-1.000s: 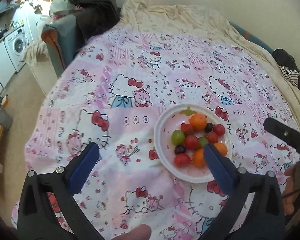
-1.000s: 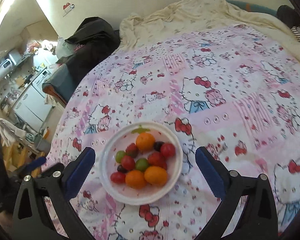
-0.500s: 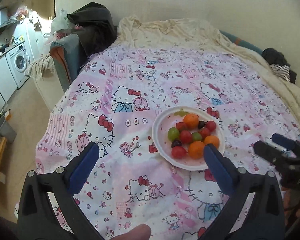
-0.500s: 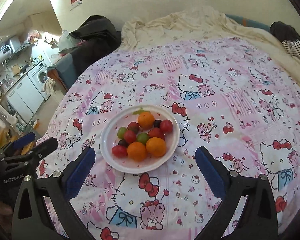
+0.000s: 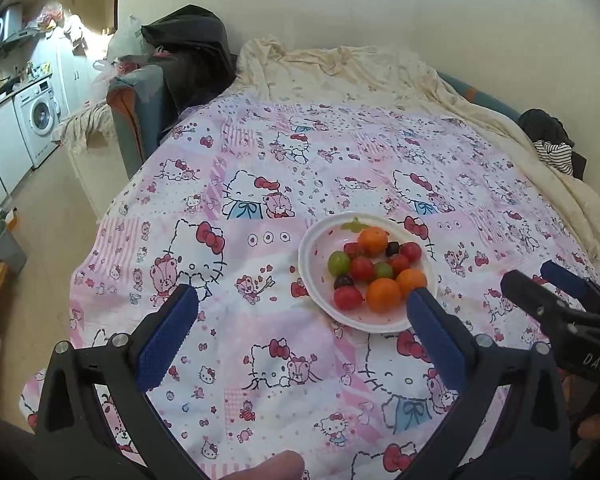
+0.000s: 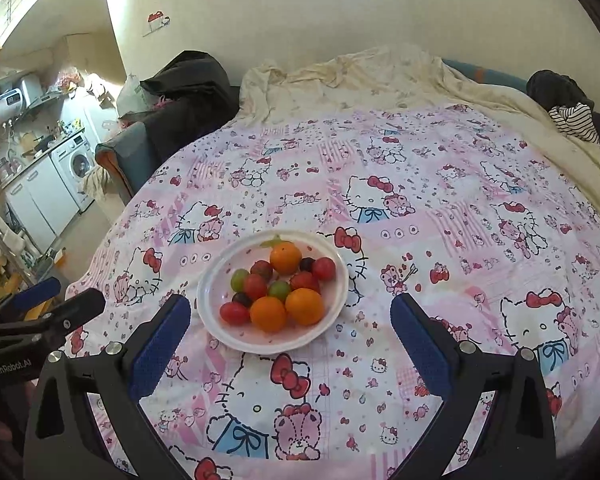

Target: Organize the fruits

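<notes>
A white plate (image 5: 316,276) (image 6: 214,300) lies on a pink Hello Kitty cloth. It holds three oranges (image 5: 383,294) (image 6: 268,313), several red tomatoes (image 5: 361,268) (image 6: 255,286), green grapes (image 5: 338,262) (image 6: 239,279) and dark grapes, all heaped together. My left gripper (image 5: 300,336) is open and empty, held back from the plate's near left. My right gripper (image 6: 290,340) is open and empty, just short of the plate's near rim. Each gripper also shows in the other's view, the right one (image 5: 548,300) and the left one (image 6: 56,304).
The pink cloth (image 5: 260,184) covers a bed, with a cream blanket (image 5: 360,76) behind it. A chair with dark clothes (image 5: 180,64) stands at the far left. A washing machine (image 5: 40,116) and floor lie left of the bed edge. Striped clothes (image 6: 572,120) lie far right.
Both grippers have pulled back and up from the plate, so it looks smaller and farther. The fruits have not moved. Both grippers stay open.
</notes>
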The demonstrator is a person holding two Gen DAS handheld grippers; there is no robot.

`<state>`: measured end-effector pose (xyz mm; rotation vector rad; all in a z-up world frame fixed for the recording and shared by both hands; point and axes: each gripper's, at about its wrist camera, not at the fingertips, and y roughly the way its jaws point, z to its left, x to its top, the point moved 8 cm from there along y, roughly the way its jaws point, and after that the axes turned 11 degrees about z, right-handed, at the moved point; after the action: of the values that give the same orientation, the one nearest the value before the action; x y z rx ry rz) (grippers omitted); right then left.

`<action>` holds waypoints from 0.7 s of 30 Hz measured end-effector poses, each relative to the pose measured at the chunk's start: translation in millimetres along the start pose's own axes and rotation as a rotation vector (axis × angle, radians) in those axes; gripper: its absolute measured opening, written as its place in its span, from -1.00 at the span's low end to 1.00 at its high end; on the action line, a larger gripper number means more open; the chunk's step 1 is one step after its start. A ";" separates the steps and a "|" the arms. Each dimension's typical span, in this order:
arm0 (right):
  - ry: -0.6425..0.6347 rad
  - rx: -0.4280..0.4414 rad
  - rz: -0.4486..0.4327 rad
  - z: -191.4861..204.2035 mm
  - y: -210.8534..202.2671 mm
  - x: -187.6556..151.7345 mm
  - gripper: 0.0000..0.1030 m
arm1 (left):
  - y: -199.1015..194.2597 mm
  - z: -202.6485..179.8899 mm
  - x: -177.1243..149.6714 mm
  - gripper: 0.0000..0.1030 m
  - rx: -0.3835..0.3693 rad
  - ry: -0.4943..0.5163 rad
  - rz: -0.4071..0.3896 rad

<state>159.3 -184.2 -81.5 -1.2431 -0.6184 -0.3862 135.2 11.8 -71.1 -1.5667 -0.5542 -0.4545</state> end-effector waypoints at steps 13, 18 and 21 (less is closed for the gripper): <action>-0.014 -0.026 -0.034 0.7 -4.0 1.5 0.99 | 0.4 -8.7 3.6 1.00 0.008 0.024 -0.014; -0.012 -0.027 -0.027 0.5 -3.2 0.7 0.99 | 0.6 -6.2 3.4 1.00 0.006 0.009 -0.010; -0.021 -0.027 -0.028 1.0 -2.7 0.0 0.99 | 0.6 -5.5 3.5 1.00 0.006 0.007 -0.011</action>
<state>157.6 -184.0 -79.3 -1.2670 -0.6506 -0.4068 138.6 6.6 -69.1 -1.5568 -0.5580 -0.4663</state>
